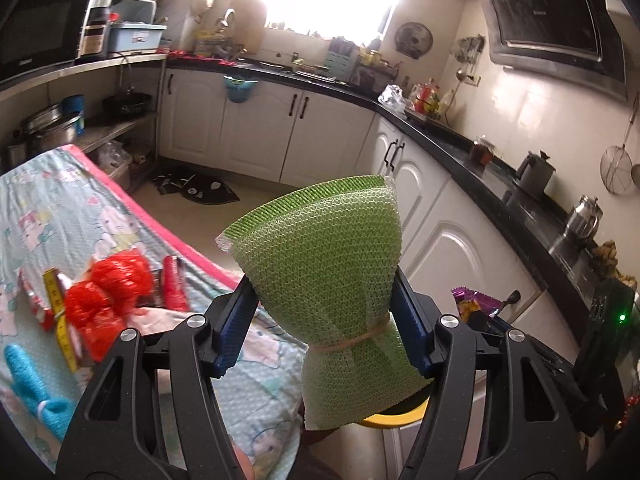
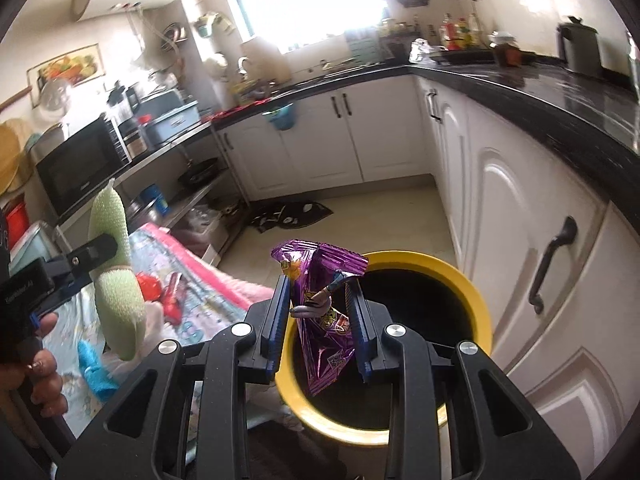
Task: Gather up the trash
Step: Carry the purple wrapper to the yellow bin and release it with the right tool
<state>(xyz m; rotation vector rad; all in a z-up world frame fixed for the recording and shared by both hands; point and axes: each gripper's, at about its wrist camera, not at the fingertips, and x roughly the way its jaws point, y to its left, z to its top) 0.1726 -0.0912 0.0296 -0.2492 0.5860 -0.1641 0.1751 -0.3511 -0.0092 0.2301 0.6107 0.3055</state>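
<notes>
Left gripper (image 1: 324,320), jaws approx half open, pinches a green foam-mesh sleeve (image 1: 320,248) at its banded waist; soft, light, springy, so grip there; it hangs beside the bed. Right gripper (image 2: 320,320), jaws narrow, clamps a purple foil wrapper (image 2: 320,276), thin, slippery, w/ crinkles, over the yellow-rimmed bin (image 2: 476,304).

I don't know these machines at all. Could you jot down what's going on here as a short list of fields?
Place: home kitchen, white cabinets, black countertop
Left gripper: shut on a green mesh foam bundle tied with a rubber band
Right gripper: shut on a purple snack wrapper
Bin: yellow-rimmed trash bin, open, directly under the wrapper
Left on the table: red plastic bag, yellow tape measure, blue item on a patterned cloth
</notes>
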